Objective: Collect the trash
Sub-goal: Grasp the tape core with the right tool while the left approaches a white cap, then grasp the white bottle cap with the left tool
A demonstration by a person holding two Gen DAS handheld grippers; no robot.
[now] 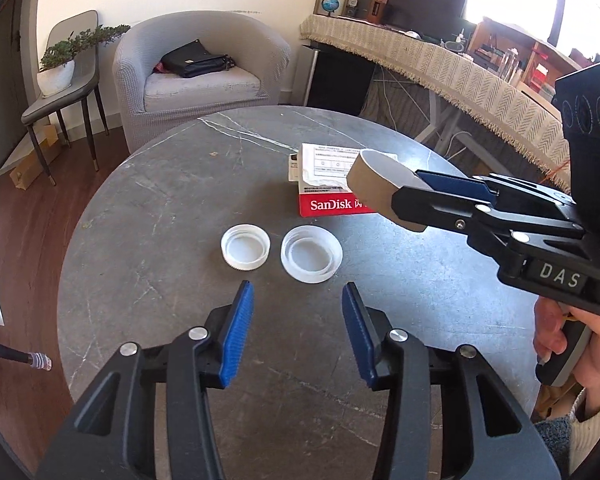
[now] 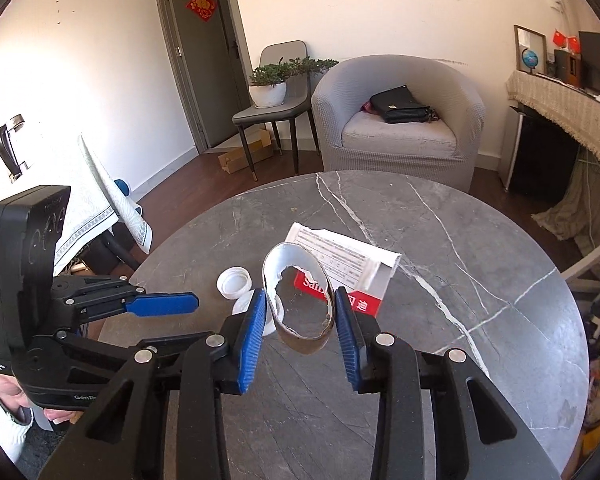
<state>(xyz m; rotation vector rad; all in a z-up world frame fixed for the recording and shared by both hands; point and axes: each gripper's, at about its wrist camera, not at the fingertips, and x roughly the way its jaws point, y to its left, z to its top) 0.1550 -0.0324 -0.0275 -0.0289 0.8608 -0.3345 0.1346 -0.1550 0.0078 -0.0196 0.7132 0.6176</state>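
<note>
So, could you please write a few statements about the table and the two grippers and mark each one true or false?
1. The right gripper holds a brown cardboard tape ring between its fingers. True.
2. The left gripper grips a white plastic bottle cap. False: nothing is between its fingers; both white plastic caps lie on the round grey marble table.
3. The two caps lie with their open sides up. True.
4. The red and white SanDisk box sits on the grey armchair. False: it lies on the table; the armchair holds a black handbag.
</note>
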